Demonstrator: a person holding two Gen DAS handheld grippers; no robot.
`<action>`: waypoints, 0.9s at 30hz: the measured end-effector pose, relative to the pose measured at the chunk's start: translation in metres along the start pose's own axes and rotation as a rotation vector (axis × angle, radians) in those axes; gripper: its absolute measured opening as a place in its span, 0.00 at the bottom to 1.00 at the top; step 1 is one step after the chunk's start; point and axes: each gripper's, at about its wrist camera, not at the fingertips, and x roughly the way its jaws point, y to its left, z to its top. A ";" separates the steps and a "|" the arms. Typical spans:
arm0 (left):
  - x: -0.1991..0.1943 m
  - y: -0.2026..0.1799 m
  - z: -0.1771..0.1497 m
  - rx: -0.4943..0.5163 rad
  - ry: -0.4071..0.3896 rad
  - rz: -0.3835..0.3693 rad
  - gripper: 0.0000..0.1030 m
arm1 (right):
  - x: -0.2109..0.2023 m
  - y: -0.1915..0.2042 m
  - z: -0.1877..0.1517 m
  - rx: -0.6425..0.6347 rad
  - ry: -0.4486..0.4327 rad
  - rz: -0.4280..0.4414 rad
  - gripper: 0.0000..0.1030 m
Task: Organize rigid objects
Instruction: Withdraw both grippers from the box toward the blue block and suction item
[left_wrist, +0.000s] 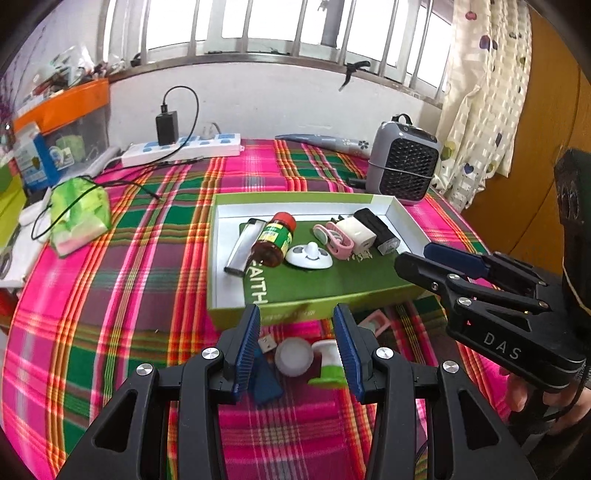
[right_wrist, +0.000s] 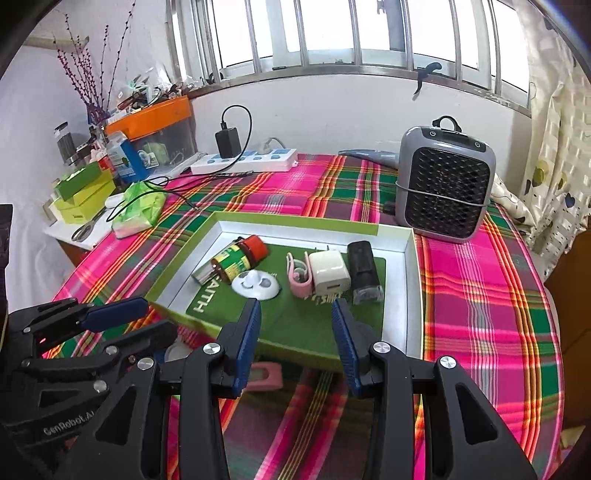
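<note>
**Left gripper sits over the loose pieces; tray lies straight ahead of it**

Obs. Left gripper (left_wrist: 296, 314) held low over the plaid cloth (left_wrist: 147, 236), jaws parted, nothing between the pads. Directly below and between its fingers, in the left wrist view: a white ball-shaped piece (left_wrist: 293, 356), a green-and-white piece (left_wrist: 327, 363) touching it on the right, and a blue USB stick (left_wrist: 264, 373) just to the left. All three lie on the cloth outside the tray, near its front wall.

The green tray (left_wrist: 295, 314) is immediately beyond them. Already inside it: a red-capped bottle (left_wrist: 275, 240) on its side, a silver lighter (left_wrist: 243, 247), a white round piece (left_wrist: 310, 254), a pink clip (left_wrist: 334, 238), a white charger (left_wrist: 354, 230), a black block (left_wrist: 376, 230).

Right gripper (right_wrist: 296, 317) hovers over the tray's front edge, jaws also apart and empty. A pink item (right_wrist: 264, 374) lies on the cloth below it, against the front wall, partly hidden.

Judgement. Left hand is clearly nearer the ball cluster. The stick's long axis runs roughly along the fingers, so closing across its width looks feasible. The ball may roll when pinched. The carry is short: forward and over the front wall.
</note>
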 end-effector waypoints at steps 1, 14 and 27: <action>-0.003 0.003 -0.003 -0.009 -0.004 -0.002 0.39 | -0.001 0.001 -0.002 0.002 0.002 -0.002 0.40; -0.014 0.047 -0.027 -0.109 0.004 -0.010 0.39 | -0.009 0.014 -0.029 0.016 0.022 0.015 0.40; -0.013 0.075 -0.045 -0.168 0.033 -0.043 0.39 | -0.008 0.059 -0.043 -0.146 0.011 0.161 0.50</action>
